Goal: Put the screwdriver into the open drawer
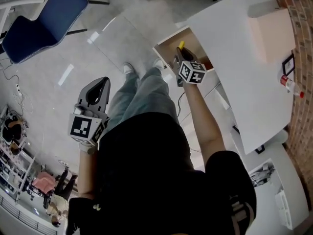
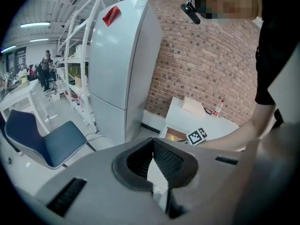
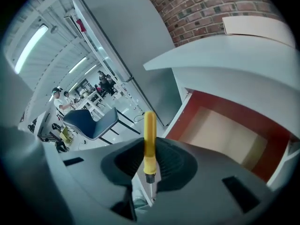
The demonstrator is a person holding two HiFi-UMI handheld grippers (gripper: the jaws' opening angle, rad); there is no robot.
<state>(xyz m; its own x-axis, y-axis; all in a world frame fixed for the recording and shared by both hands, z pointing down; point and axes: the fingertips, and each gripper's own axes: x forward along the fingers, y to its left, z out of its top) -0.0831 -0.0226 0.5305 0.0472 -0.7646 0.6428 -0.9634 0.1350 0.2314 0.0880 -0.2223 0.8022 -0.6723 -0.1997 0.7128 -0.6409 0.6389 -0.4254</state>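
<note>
My right gripper point(image 1: 181, 54) is shut on a yellow-handled screwdriver point(image 1: 181, 45), held over the open drawer point(image 1: 168, 42) under the white desk. In the right gripper view the yellow handle point(image 3: 149, 142) stands up between the jaws and its thin metal shaft runs down into them. To the right lies the drawer's pale wooden bottom point(image 3: 225, 137) with reddish walls. My left gripper point(image 1: 98, 89) hangs at the person's left side over the floor, far from the drawer. In its own view the left gripper point(image 2: 158, 175) is shut with nothing held.
A white desk point(image 1: 244, 67) carries a pale box point(image 1: 271, 31), a small bottle point(image 1: 289, 84) and a framed card point(image 1: 288, 65). A blue chair point(image 1: 41, 21) stands at the far left on the tiled floor. A tall white cabinet point(image 2: 124, 64) stands against a brick wall point(image 2: 201, 64).
</note>
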